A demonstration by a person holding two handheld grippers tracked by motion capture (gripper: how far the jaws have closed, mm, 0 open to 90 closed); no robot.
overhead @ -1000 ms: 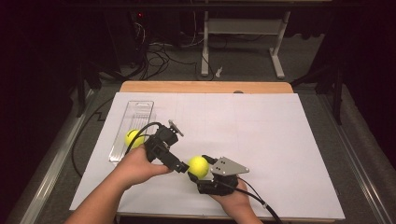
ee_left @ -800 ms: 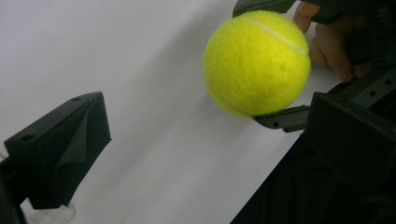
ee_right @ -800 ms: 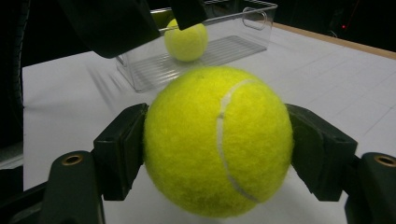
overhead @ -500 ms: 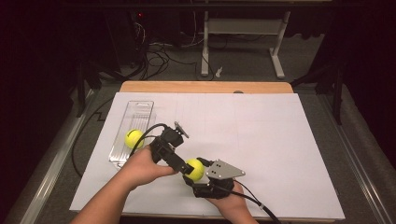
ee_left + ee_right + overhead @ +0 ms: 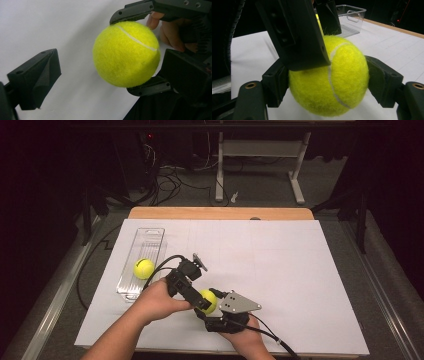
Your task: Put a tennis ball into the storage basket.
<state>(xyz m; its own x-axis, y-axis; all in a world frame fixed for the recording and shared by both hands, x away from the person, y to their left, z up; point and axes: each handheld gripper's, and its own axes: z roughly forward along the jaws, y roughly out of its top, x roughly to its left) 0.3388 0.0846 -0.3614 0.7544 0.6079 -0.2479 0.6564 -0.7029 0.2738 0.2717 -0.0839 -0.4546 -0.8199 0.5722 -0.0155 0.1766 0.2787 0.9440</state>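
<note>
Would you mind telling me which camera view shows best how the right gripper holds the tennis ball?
The right gripper view: its two fingers press the tennis ball on both sides. The left gripper view shows the ball between those fingers from the front. The high view shows it small, partly covered by the left gripper.

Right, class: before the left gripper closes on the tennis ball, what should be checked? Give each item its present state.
1. Hold: right gripper clamps the tennis ball: ok.
2. Opening: left gripper wide enough for it: ok.
3. Ball sits between the left fingers: ok.
4. Left fingers clear of the right ones: cannot tell.
5. Room in the clear tray beside the other ball: ok.
</note>
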